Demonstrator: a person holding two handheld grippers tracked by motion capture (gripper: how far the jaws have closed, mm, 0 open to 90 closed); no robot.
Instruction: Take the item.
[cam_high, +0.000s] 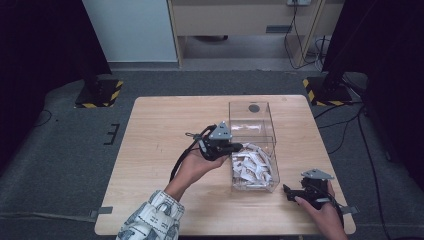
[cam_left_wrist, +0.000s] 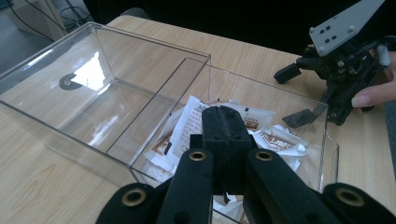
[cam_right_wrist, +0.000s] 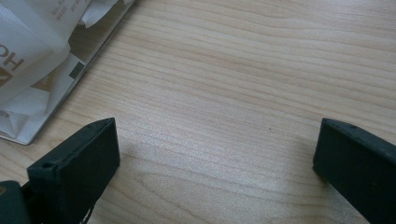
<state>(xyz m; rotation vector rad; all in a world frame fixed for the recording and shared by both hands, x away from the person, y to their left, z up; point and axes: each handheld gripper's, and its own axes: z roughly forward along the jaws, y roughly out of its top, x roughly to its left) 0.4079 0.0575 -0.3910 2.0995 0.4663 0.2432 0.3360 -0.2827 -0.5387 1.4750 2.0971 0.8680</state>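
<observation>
A clear plastic box (cam_high: 274, 167) stands right of the table's middle and holds several white-and-brown paper packets (cam_high: 251, 166). My left gripper (cam_high: 238, 147) hangs over the box's left rim with its jaws shut; nothing shows between them. In the left gripper view the shut tips (cam_left_wrist: 227, 116) sit just above the packets (cam_left_wrist: 276, 139) inside the box (cam_left_wrist: 301, 100). My right gripper (cam_high: 290, 192) rests near the front right corner, open, close beside the box. Bare wood lies between its wide-apart jaws (cam_right_wrist: 217, 144), with the packets (cam_right_wrist: 28, 56) at the upper left.
A second clear piece, seemingly the lid (cam_high: 251, 117), with a dark round spot, lies directly behind the box and touches it. The right gripper (cam_left_wrist: 293, 95) stands beyond the box in the left gripper view. The wooden table (cam_high: 155, 145) is bare on its left half.
</observation>
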